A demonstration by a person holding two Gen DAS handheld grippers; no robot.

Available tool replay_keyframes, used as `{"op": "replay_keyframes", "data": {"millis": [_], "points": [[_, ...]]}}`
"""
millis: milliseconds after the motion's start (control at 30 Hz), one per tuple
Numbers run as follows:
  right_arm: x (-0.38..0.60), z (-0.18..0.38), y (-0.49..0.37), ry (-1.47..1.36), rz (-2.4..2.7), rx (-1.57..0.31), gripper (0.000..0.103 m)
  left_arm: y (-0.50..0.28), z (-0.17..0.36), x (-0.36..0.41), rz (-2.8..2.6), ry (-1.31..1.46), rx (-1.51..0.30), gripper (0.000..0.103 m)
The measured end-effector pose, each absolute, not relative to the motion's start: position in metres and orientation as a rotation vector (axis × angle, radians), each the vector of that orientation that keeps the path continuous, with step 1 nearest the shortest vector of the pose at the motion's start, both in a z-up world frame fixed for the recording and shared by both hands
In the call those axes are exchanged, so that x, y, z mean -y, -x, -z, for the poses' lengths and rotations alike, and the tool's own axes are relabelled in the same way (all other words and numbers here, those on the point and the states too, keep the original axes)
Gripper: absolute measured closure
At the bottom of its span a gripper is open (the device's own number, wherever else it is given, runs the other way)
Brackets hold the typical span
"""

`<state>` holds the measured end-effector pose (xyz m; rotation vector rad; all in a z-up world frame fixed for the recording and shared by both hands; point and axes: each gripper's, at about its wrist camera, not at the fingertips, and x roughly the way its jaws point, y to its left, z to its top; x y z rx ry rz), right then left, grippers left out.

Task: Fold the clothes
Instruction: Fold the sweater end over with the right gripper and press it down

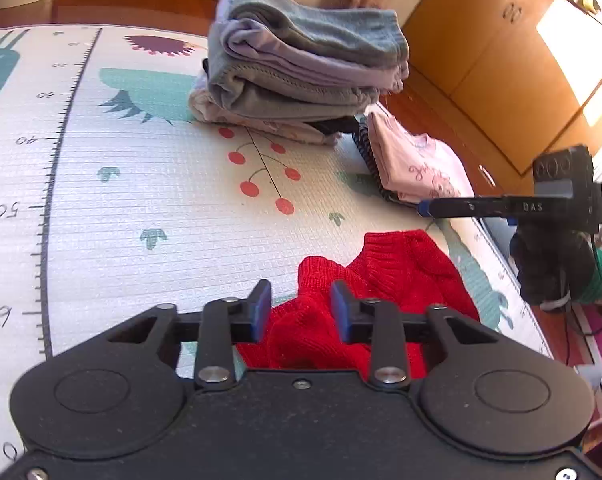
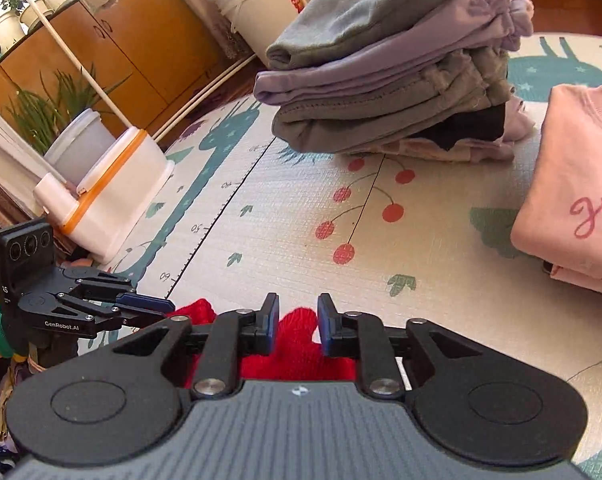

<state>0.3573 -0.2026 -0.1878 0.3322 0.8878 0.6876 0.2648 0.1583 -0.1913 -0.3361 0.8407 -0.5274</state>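
A red knit garment (image 1: 401, 272) lies crumpled on the printed play mat (image 1: 141, 184), close in front of me. My left gripper (image 1: 301, 304) stands open over its near part, with red cloth between the blue pads but not pinched. My right gripper (image 2: 298, 316) is open by a narrower gap, and a fold of the red knit (image 2: 297, 322) rises between its pads. Each gripper shows in the other's view: the right gripper (image 1: 423, 208) at the right, the left gripper (image 2: 157, 306) at the left. A gloved hand holds each one.
A tall stack of folded grey and lilac clothes (image 1: 301, 64) (image 2: 381, 80) stands farther back on the mat. A folded pink pile (image 1: 417, 164) (image 2: 573, 184) lies beside it. Off the mat are a white box with an orange band (image 2: 117, 192), a bucket (image 2: 257, 4) and wooden cabinets (image 1: 481, 48).
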Motion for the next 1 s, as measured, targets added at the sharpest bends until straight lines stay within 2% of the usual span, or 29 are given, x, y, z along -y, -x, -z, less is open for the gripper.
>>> {"op": "replay_keyframes", "data": {"millis": [67, 100, 433, 500, 533, 567, 600, 633, 667, 767, 867, 1000], "points": [[0.216, 0.180, -0.342, -0.387, -0.664, -0.843, 0.048, -0.247, 0.191, -0.167, 0.497, 0.409, -0.838, 0.050], [0.220, 0.177, -0.334, -0.391, -0.656, -0.837, 0.046, -0.239, 0.194, -0.168, 0.486, 0.439, -0.850, 0.049], [0.199, 0.195, -0.308, -0.298, -0.660, -0.925, 0.045, -0.243, 0.221, -0.130, 0.441, 0.538, -0.924, 0.049], [0.195, 0.200, -0.311, -0.282, -0.652, -0.931, 0.046, -0.244, 0.225, -0.131, 0.433, 0.572, -0.906, 0.051], [0.192, 0.203, -0.313, -0.275, -0.647, -0.934, 0.048, -0.245, 0.226, -0.131, 0.435, 0.582, -0.892, 0.057], [0.190, 0.206, -0.315, -0.267, -0.643, -0.937, 0.058, -0.245, 0.227, -0.134, 0.448, 0.605, -0.878, 0.077], [0.191, 0.208, -0.315, -0.269, -0.657, -0.930, 0.065, -0.245, 0.228, -0.137, 0.467, 0.636, -0.865, 0.085], [0.191, 0.211, -0.315, -0.271, -0.671, -0.923, 0.080, -0.243, 0.231, -0.143, 0.498, 0.695, -0.832, 0.086], [0.196, 0.215, -0.318, -0.341, -0.706, -0.941, 0.084, -0.242, 0.235, -0.149, 0.516, 0.761, -0.798, 0.088], [0.226, 0.240, -0.327, -0.768, -0.773, -0.980, 0.085, -0.239, 0.248, -0.165, 0.518, 0.911, -0.738, 0.088], [0.246, 0.272, -0.331, -1.033, -0.742, -1.001, 0.085, -0.242, 0.262, -0.168, 0.526, 0.977, -0.740, 0.088], [0.246, 0.299, -0.334, -1.139, -0.725, -1.066, 0.085, -0.249, 0.284, -0.174, 0.472, 1.015, -0.791, 0.088]]}}
